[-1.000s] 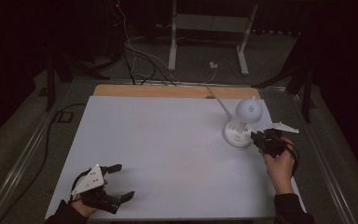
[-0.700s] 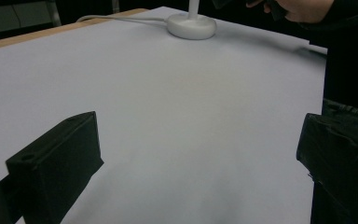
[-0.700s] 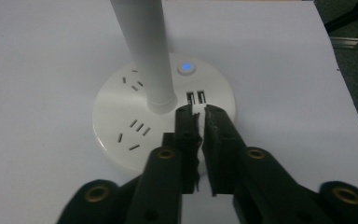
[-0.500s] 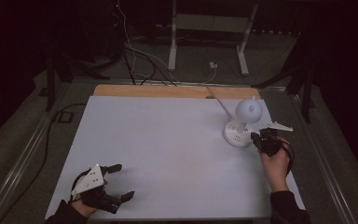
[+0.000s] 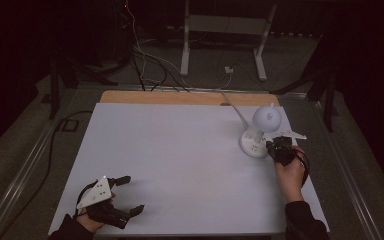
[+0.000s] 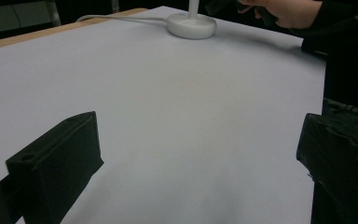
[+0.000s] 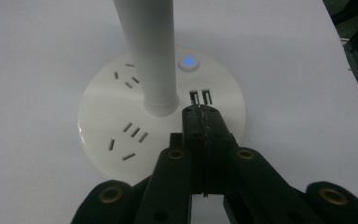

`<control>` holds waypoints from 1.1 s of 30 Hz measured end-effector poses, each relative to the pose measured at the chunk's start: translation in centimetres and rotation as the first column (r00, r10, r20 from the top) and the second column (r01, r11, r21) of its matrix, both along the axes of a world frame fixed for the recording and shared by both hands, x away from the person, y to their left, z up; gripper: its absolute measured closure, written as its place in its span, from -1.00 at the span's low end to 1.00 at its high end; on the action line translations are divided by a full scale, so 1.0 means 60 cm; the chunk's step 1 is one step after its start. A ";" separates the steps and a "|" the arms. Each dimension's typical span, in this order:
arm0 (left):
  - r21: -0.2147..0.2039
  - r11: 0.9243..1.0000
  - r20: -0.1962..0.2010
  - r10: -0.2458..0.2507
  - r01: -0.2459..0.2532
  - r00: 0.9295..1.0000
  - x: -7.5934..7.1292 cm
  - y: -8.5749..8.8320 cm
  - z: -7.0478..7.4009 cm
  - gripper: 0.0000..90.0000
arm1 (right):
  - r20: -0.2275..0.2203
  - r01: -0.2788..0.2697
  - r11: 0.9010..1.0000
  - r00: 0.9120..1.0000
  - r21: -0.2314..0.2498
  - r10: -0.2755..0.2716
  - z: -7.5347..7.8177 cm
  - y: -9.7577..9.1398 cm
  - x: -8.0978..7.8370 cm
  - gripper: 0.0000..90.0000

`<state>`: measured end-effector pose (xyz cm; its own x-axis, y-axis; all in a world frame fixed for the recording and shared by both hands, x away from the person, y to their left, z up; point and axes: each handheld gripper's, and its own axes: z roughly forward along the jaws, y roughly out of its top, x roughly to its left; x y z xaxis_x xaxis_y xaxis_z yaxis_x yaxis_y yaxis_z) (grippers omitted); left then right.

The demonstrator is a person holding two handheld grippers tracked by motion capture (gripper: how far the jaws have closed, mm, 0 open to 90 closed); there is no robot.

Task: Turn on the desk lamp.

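While my right gripper (image 7: 200, 112) sits closed at lower centre over the lamp base (image 7: 121, 116), blue button (image 7: 188, 62) above, left gripper (image 5: 125, 195) wide open.

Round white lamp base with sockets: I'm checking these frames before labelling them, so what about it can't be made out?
- Round white lamp base: near rim hidden by the shut right tongs, right gripper view.
- White post: cut off by the top edge there.
- Blue-lit button: too small in the high view.
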<state>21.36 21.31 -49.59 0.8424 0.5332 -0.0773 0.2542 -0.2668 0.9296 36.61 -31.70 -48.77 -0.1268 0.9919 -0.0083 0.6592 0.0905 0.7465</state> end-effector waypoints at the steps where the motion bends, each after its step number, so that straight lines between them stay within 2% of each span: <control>1: 0.001 1.000 0.001 0.000 0.000 1.000 0.000 0.000 0.000 -0.99 | 0.000 0.002 1.000 1.000 -0.001 -0.002 -0.001 0.000 0.001 0.99; 10: 0.003 1.000 0.000 -0.003 0.003 1.000 0.000 -0.001 0.000 -0.99 | -0.001 0.011 1.000 1.000 -0.027 -0.011 -0.009 0.003 0.008 0.99; 33: 0.003 1.000 0.000 -0.002 0.002 1.000 0.000 -0.001 -0.001 -0.99 | -0.004 0.012 0.999 1.000 -0.041 -0.012 -0.013 0.004 0.013 0.99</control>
<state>21.35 21.23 -49.62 0.8435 0.5317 -0.0759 0.2541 -0.2705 0.9286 37.38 -31.46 -49.56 -0.1147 0.9922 -0.0487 0.6637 0.1131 0.7394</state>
